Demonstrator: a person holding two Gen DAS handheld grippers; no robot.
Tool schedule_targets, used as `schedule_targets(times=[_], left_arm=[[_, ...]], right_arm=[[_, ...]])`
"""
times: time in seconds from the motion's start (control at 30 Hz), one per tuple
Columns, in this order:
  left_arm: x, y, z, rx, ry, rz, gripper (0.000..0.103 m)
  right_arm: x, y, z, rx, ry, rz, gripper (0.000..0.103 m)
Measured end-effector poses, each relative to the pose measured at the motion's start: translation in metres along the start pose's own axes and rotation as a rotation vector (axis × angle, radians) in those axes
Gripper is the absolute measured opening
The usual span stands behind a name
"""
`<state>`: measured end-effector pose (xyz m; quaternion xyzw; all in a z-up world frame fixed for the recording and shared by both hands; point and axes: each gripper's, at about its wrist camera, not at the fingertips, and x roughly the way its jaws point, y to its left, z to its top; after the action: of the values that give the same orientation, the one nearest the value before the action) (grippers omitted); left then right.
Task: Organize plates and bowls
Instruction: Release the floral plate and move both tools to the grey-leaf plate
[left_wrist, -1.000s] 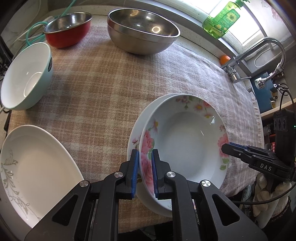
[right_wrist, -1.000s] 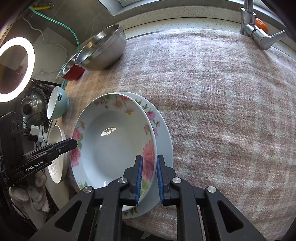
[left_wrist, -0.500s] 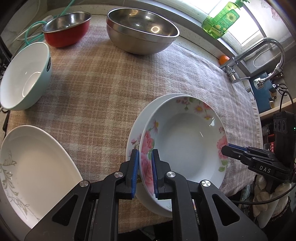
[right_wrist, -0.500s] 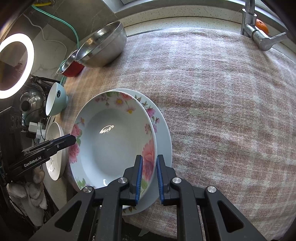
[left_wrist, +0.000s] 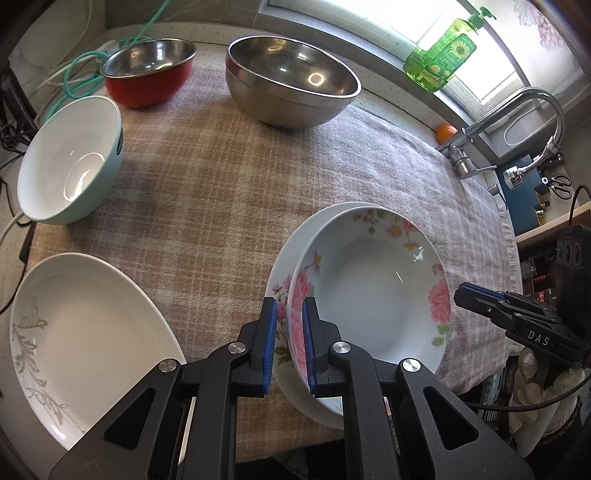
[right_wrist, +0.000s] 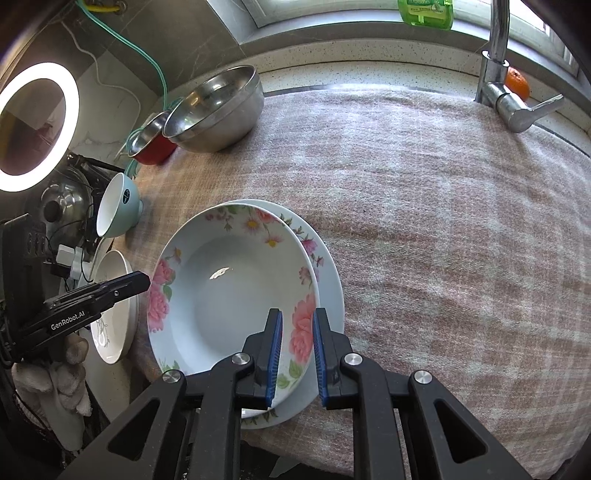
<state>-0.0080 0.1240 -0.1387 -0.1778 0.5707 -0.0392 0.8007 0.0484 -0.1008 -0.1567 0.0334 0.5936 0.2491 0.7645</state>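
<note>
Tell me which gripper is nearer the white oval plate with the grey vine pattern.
Left. The left gripper holds the floral plate's rim beside the white oval plate; the right gripper grips its far rim.

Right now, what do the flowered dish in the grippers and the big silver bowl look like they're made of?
Flowered dish: likely glazed ceramic or porcelain; glossy white, printed pink roses, sharp highlights. Melamine is possible.
Big silver bowl: stainless steel, polished; mirror-like reflections inside.
</note>
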Motion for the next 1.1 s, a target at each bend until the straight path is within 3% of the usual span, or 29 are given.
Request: schedule_targets(times=[0.53,0.87,0.93,1.1], left_arm=[[-0.031,0.022,-0.011,-0.064,-0.096,0.061,0.014],[-0.056,0.064,-0.032,-0.195,-0.151,0.1,0.014],[-0.062,0.074,-0.038,-0.23,-0.163,0.115,0.014],[-0.074,0.1,-0.056,-0.311,-0.18,0.145,0.014]], right_arm=[[0.001,0.044,0.021,-0.108,-0.051,0.017,0.015],[0.013,0.1,0.03,-0.303,-0.036,0.044,0.015],[0.018,0.112,0.032,-0.334,-0.021,0.043,0.02],[0.026,0.137,0.036,-0.398,-0.003,0.076,0.021]])
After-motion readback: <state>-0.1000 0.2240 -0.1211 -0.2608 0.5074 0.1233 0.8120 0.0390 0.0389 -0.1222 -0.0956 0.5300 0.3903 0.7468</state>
